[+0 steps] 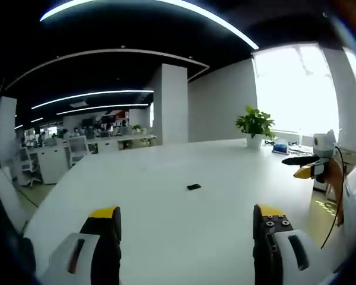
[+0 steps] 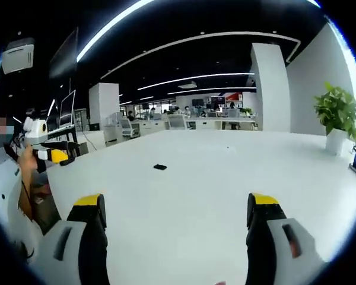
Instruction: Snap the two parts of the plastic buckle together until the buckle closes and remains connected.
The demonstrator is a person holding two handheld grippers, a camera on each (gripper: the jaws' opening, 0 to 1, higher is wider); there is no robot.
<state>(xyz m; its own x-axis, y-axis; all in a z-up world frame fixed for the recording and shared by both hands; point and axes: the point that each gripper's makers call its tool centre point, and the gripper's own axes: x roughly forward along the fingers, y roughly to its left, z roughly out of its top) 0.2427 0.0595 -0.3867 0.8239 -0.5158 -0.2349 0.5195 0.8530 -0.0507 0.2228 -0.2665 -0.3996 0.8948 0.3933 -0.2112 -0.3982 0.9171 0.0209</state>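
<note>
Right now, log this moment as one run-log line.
left gripper: open, empty | right gripper: open, empty | buckle: small dark piece on white table, untouched, parts indistinct | stage: approach

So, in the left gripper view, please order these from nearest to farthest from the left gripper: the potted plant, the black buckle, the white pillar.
From the left gripper:
1. Black buckle, on the table, just ahead.
2. Potted plant, far table edge, right.
3. White pillar, behind the table.

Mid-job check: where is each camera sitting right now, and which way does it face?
Left gripper view: rides the left claw, jaws open, looking across the white table at the small black piece and potted plant; the right claw enters from the right.
Right gripper view: rides the right claw, jaws open; the left claw enters from the left.
Shared: table, piece, plant.
</note>
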